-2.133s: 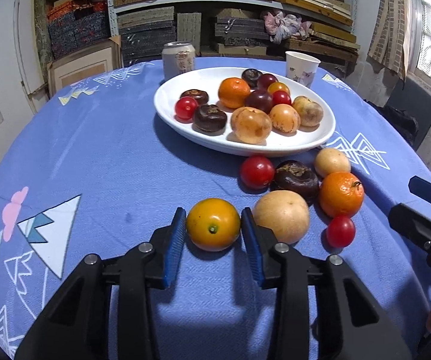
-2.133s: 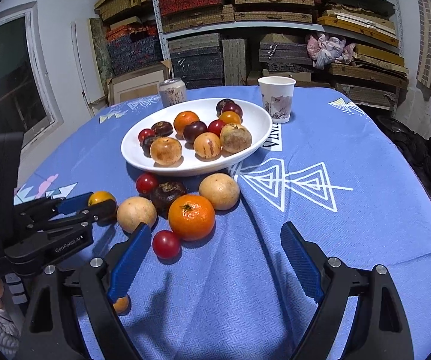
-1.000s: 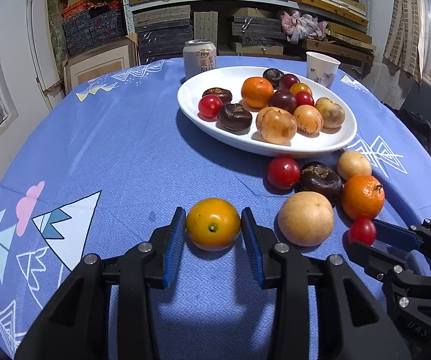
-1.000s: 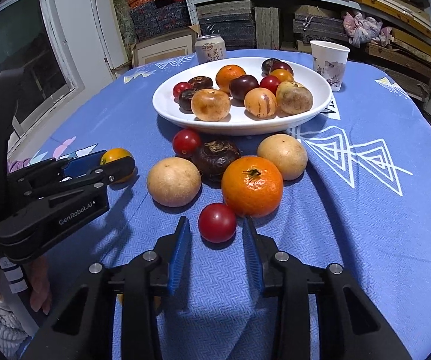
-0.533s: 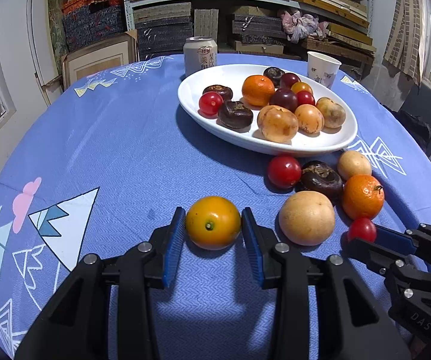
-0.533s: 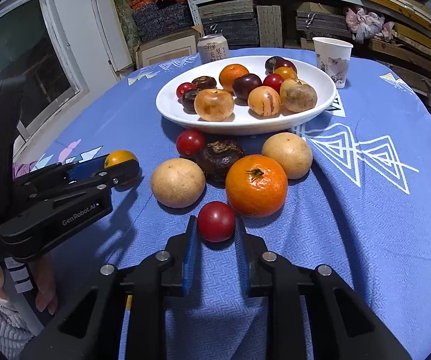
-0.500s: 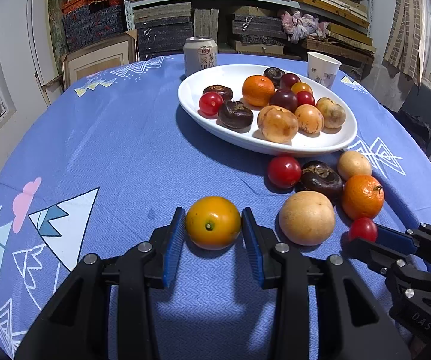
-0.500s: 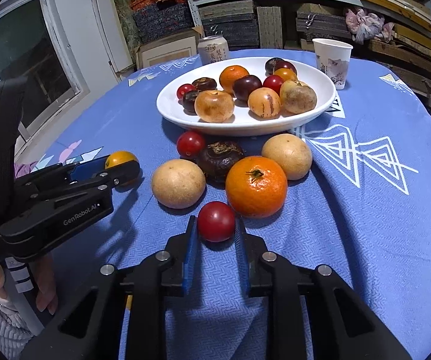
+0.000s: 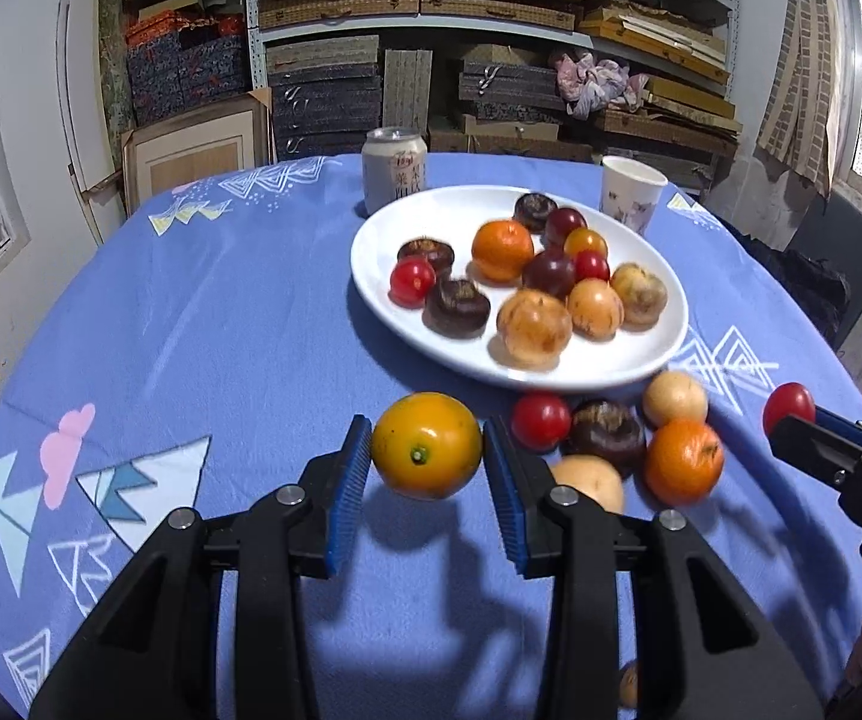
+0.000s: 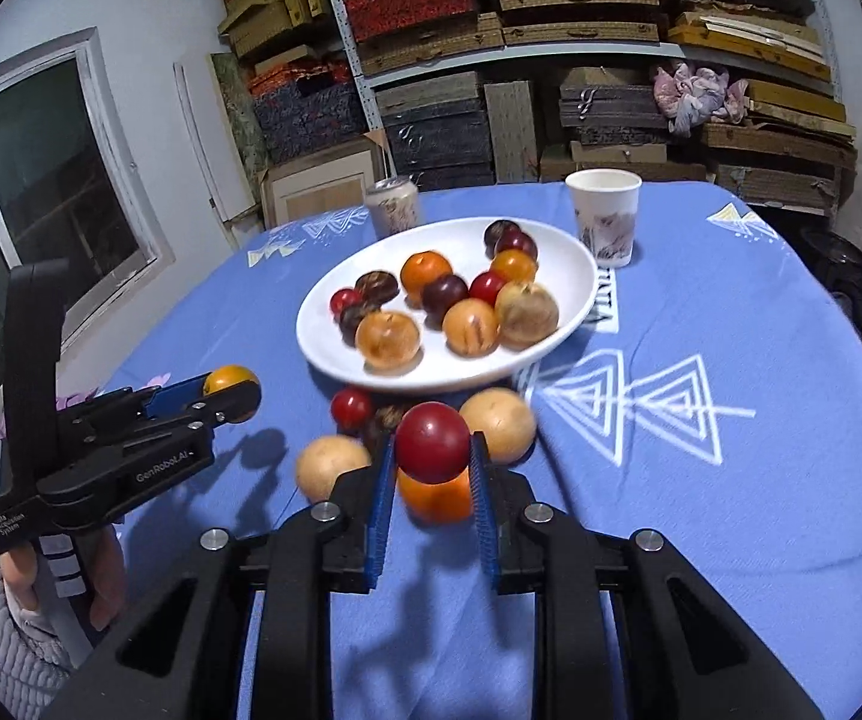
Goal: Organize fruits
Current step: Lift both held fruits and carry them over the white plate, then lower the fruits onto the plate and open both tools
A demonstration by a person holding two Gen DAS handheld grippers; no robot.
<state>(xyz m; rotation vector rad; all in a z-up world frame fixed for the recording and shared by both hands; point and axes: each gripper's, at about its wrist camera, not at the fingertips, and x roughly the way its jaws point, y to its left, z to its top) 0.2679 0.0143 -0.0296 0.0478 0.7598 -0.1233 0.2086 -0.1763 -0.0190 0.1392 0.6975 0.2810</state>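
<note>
- Where the blue cloth (image 9: 203,312) is spread over the table, everything is laid on it; shelves of boxes (image 10: 551,30) are seen behind.
- White plate (image 9: 641,354) is set mid-table w/ approx. a dozen fruits in it: orange, red, dark & tan ones.
- Can (image 9: 394,168) & paper cup (image 9: 632,192) are stood just behind the plate.
- Left gripper (image 9: 426,468) is clamped narrow on a yellow-orange fruit (image 9: 426,445), held clear of the cloth, shadow cast below.
- Right gripper (image 10: 433,480) is closed tight on a red tomato (image 10: 433,443), also lifted off the cloth.
- Loose fruits are left on the cloth just in front of the plate: mandarin (image 9: 683,461), dark fruit (image 9: 605,435), 2nd tomato (image 9: 540,419), two tan fruits (image 9: 674,399).
- A hand (image 10: 101,588) is seen on the left gripper's handle.
</note>
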